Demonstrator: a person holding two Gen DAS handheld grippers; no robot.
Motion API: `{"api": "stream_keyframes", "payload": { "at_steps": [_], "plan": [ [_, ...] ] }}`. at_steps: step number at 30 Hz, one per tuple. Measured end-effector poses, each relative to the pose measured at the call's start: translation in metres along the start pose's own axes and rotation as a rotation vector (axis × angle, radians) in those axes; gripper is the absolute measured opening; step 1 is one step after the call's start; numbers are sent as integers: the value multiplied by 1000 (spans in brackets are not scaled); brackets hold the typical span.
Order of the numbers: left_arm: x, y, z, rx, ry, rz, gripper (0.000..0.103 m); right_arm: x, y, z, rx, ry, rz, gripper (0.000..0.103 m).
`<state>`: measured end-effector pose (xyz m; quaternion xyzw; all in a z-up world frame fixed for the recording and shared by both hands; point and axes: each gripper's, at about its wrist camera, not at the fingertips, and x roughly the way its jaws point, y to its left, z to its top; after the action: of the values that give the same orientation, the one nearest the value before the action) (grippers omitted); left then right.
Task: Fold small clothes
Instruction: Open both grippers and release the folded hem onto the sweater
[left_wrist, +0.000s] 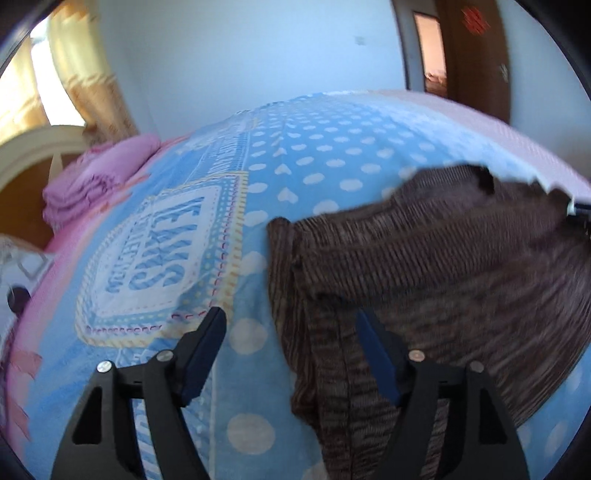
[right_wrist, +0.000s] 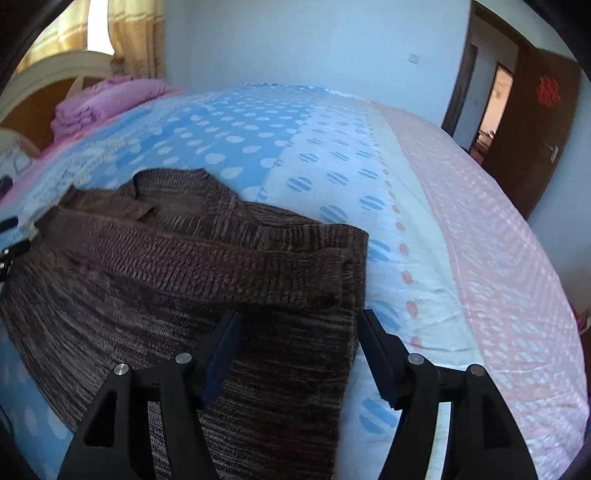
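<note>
A brown ribbed knit sweater (left_wrist: 424, 258) lies partly folded on the blue dotted bedspread (left_wrist: 314, 155). My left gripper (left_wrist: 290, 317) is open, just above the sweater's left edge, with its right finger over the knit. In the right wrist view the same sweater (right_wrist: 184, 266) shows with a sleeve folded across it. My right gripper (right_wrist: 299, 321) is open above the sweater's right edge, its left finger over the knit and its right finger over the sheet. The other gripper's tip shows at the sweater's far side in each view (left_wrist: 580, 210) (right_wrist: 11, 236).
A stack of folded pink bedding (left_wrist: 96, 173) lies by the cream headboard (left_wrist: 33, 147), also seen in the right wrist view (right_wrist: 103, 99). A curtain (left_wrist: 81, 70) hangs behind. A dark open door (right_wrist: 532, 122) stands at the right. The pink sheet edge (right_wrist: 498, 258) drops off to the right.
</note>
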<state>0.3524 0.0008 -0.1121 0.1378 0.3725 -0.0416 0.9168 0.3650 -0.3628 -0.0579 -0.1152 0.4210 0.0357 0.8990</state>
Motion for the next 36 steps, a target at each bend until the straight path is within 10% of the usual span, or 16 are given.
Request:
{"api": "stream_keyframes", "payload": {
  "at_steps": [8, 14, 22, 36],
  "plan": [
    [39, -20, 28, 176, -6, 199, 82, 39, 36, 47, -226, 56, -119, 66],
    [42, 34, 81, 3, -17, 294, 97, 28, 3, 104, -62, -32, -138, 66],
    [46, 71, 74, -18, 17, 331, 103, 21, -25, 62, -22, -23, -139, 66],
    [-15, 20, -15, -201, 13, 6, 103, -50, -81, -61, 356, 46, 171, 66]
  ]
}}
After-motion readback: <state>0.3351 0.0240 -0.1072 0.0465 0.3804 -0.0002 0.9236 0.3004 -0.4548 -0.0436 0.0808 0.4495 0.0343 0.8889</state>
